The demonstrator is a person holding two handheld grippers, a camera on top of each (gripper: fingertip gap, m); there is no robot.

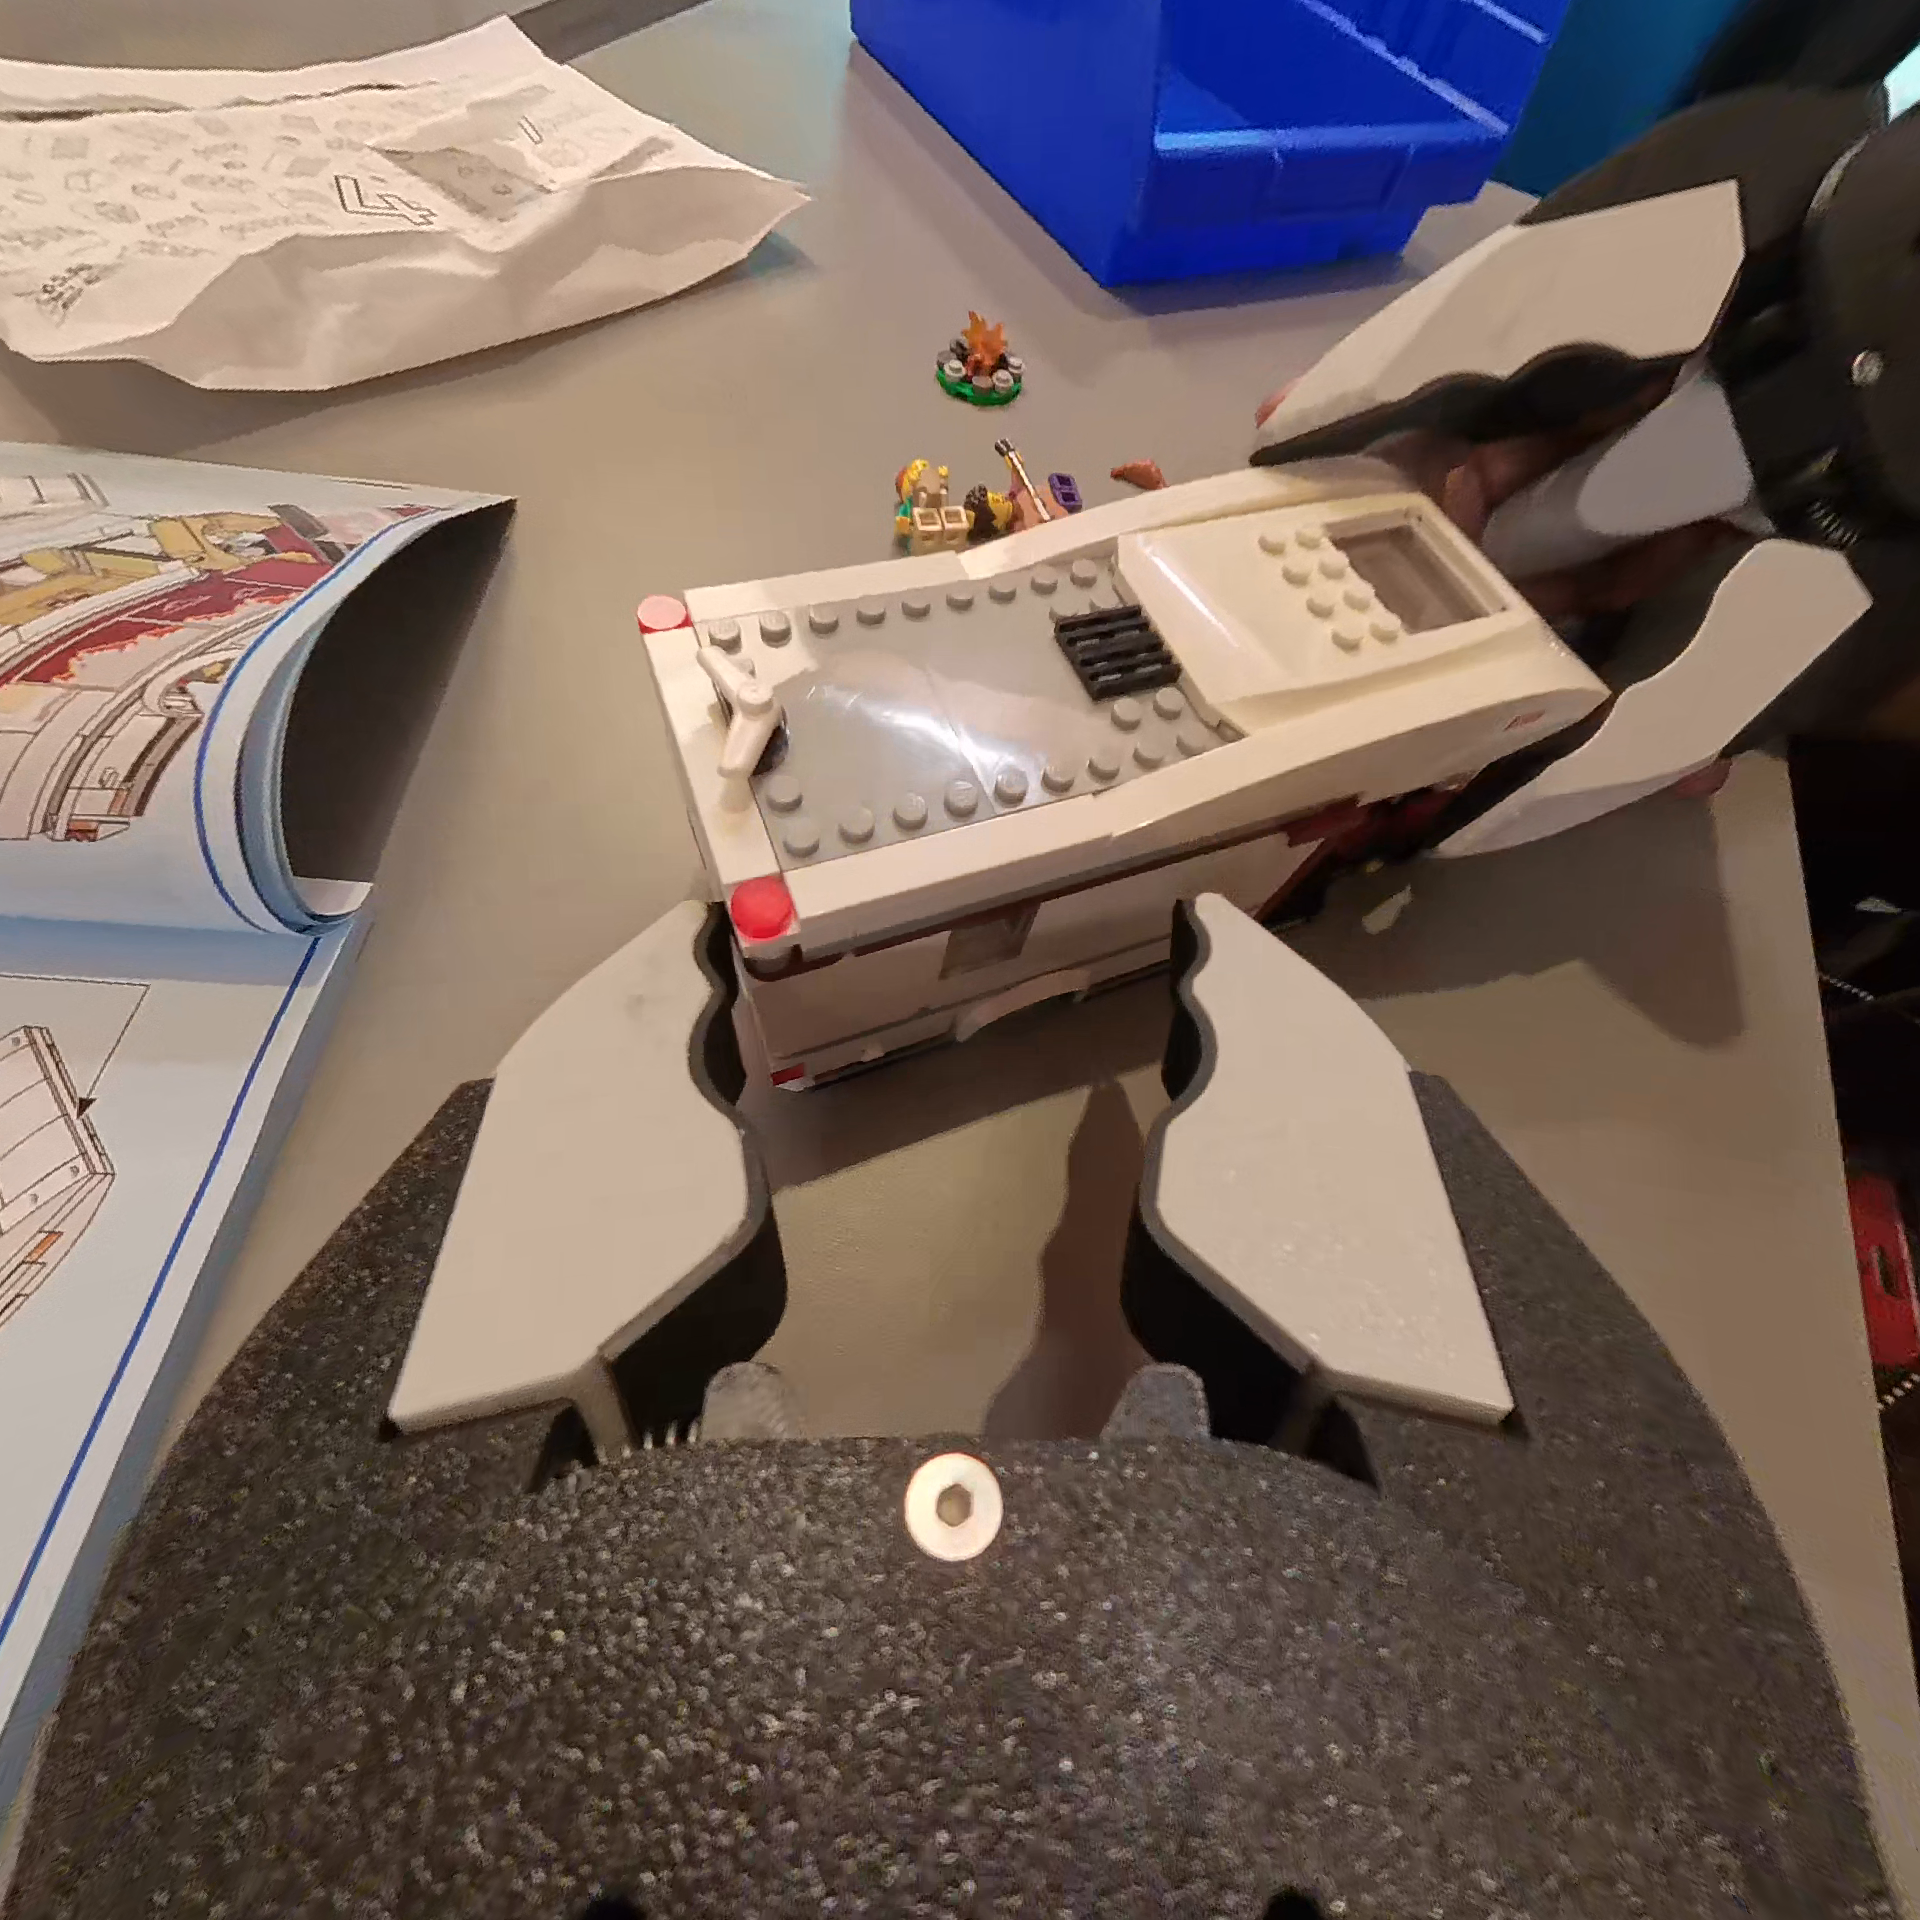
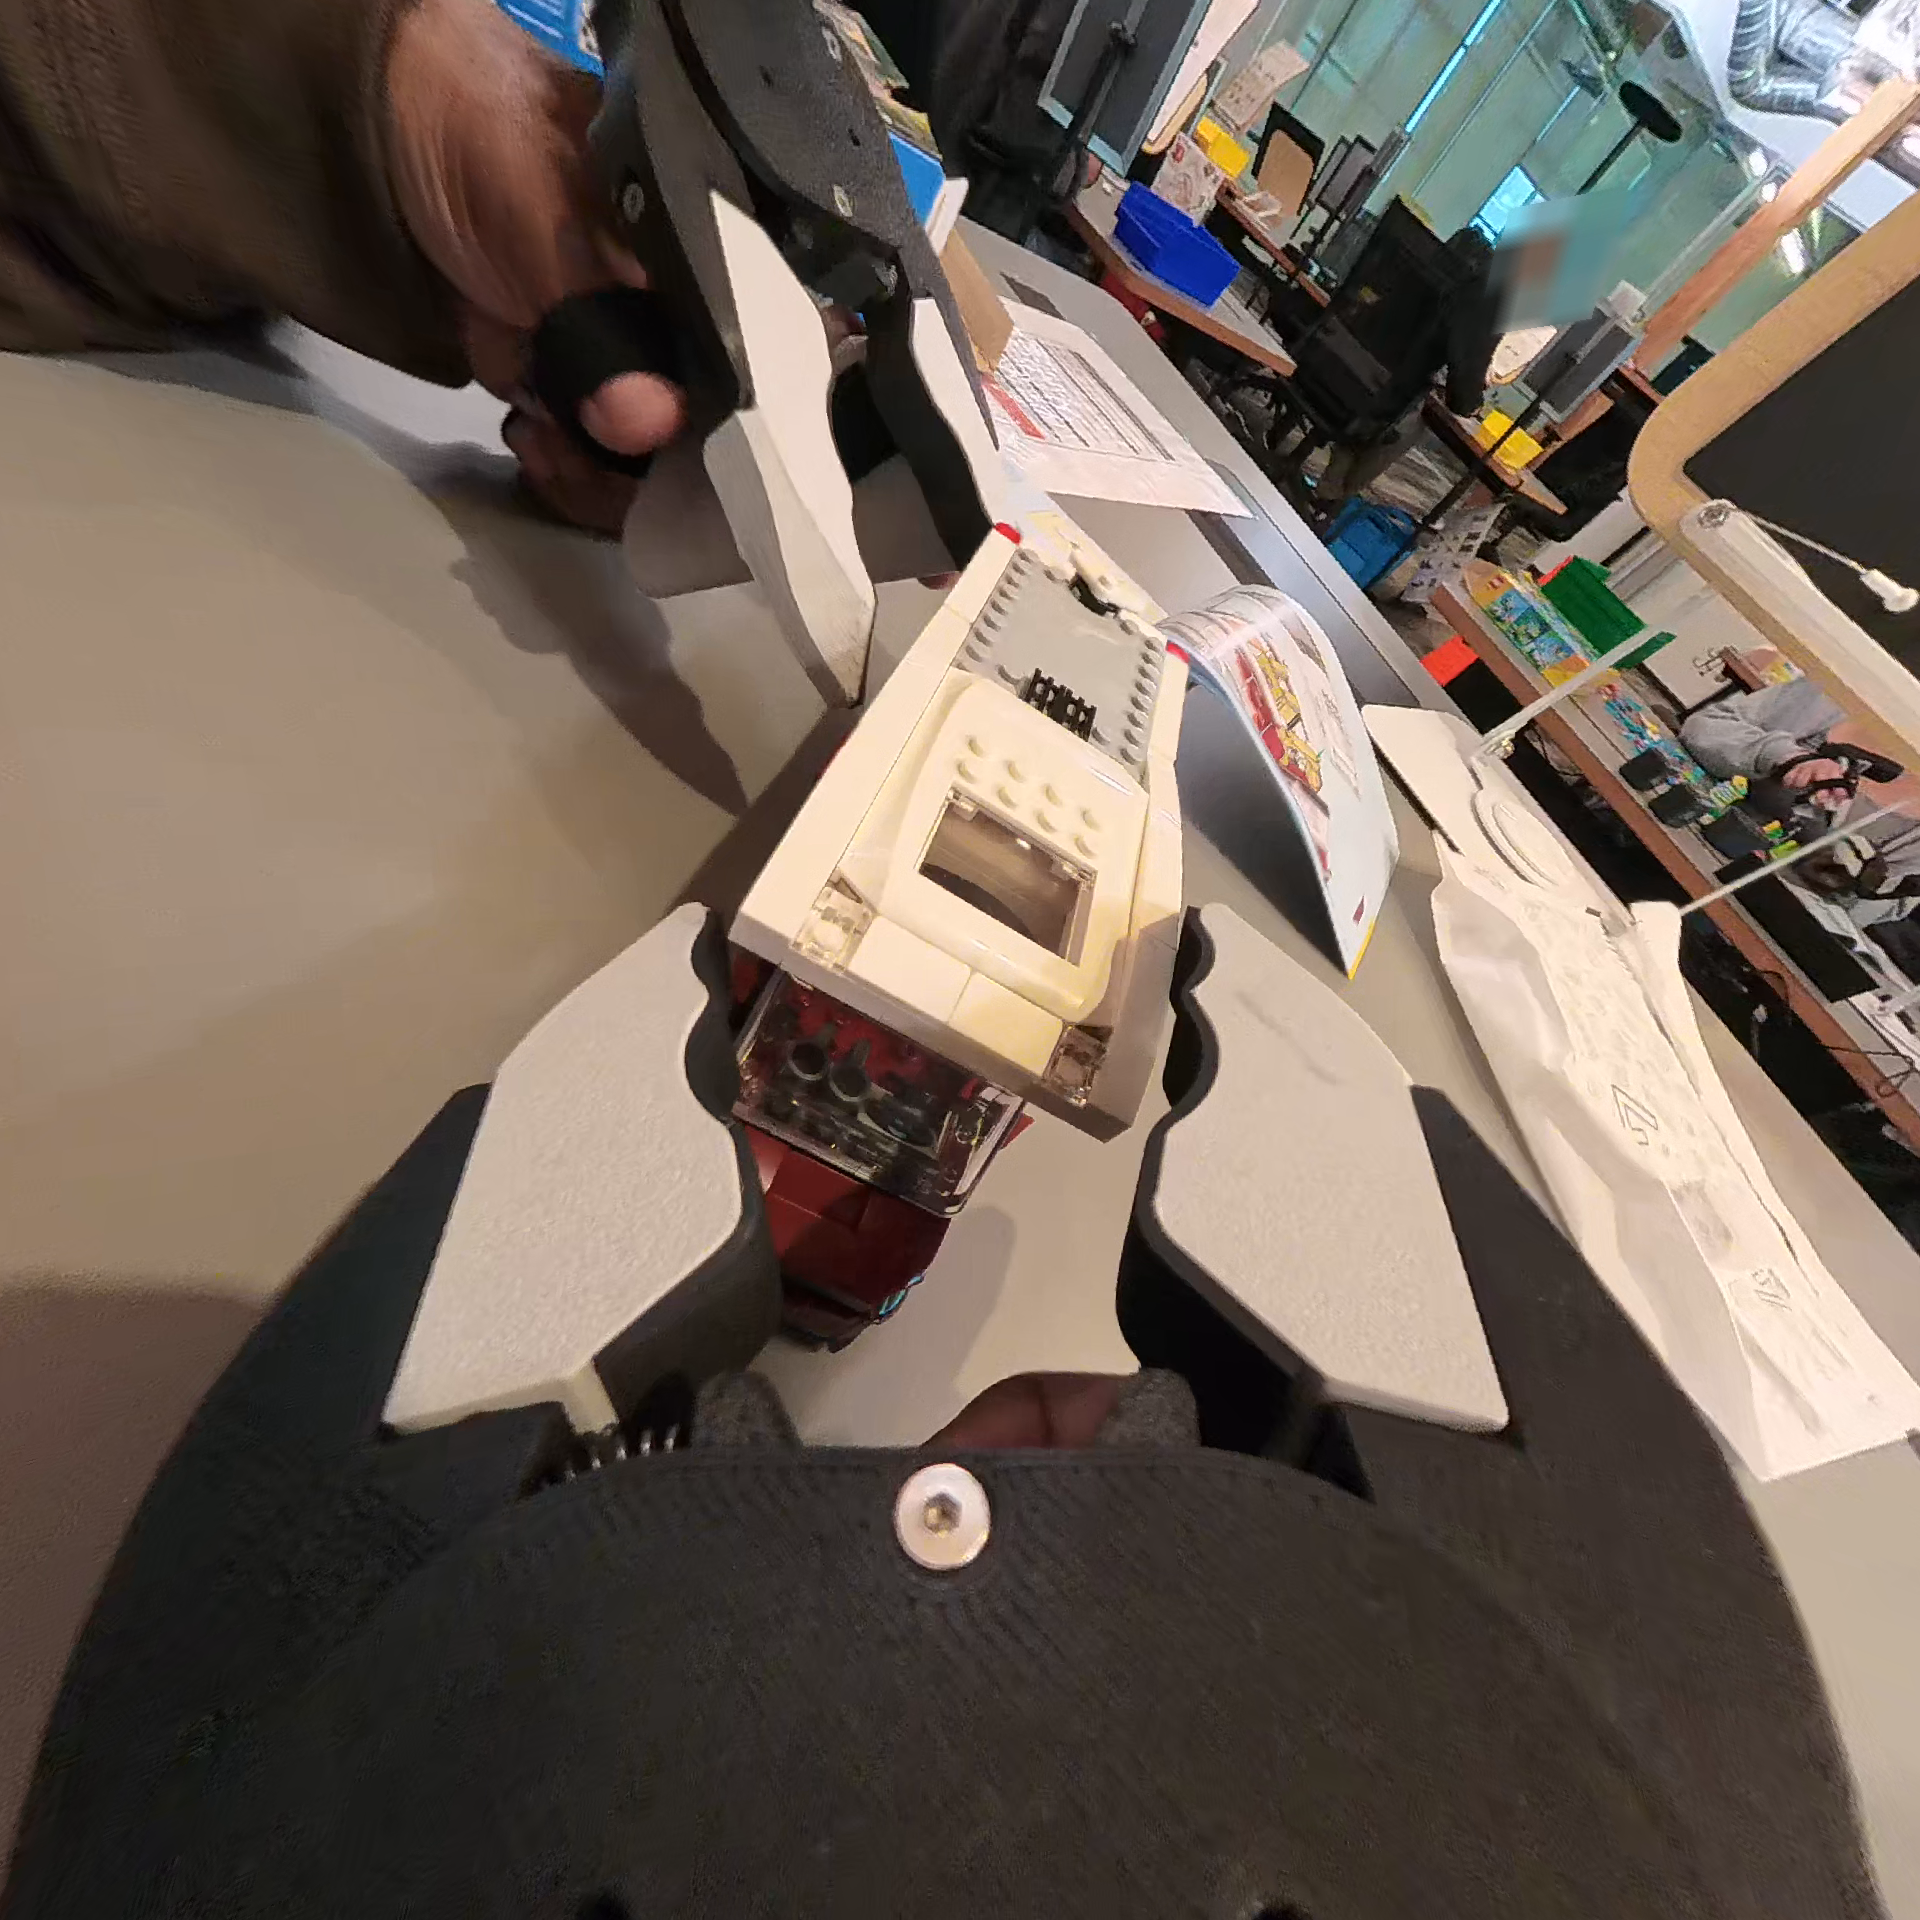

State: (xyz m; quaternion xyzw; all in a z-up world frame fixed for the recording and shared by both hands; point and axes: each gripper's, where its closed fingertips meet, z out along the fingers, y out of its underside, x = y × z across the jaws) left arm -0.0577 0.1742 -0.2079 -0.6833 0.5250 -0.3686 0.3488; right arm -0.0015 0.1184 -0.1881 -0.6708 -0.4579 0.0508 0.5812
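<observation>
one white brick-built camper van (image 1: pixel 1039 748) stands on the grey table (image 1: pixel 623 436), one wide-spread gripper at each end. the left gripper (image 1: pixel 956 997) brackets its rear corner; whether the pads press is unclear. the right gripper (image 2: pixel 940 1023) straddles the front, likewise unclear. left view alone shows a blue bin (image 1: pixel 1247 125) and small figures (image 1: pixel 966 499); right view shows a workshop room. one booklet (image 1: pixel 125 727), one paper bag (image 1: pixel 312 208).

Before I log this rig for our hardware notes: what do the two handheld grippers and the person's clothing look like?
Both match: the left gripper and right gripper each have two flat pale grey fingers with angular outlines, wavy black inner pads, a speckled black body and a silver screw at its centre. A coiled spring shows at one finger's base. The person wears a brown sleeve.
</observation>
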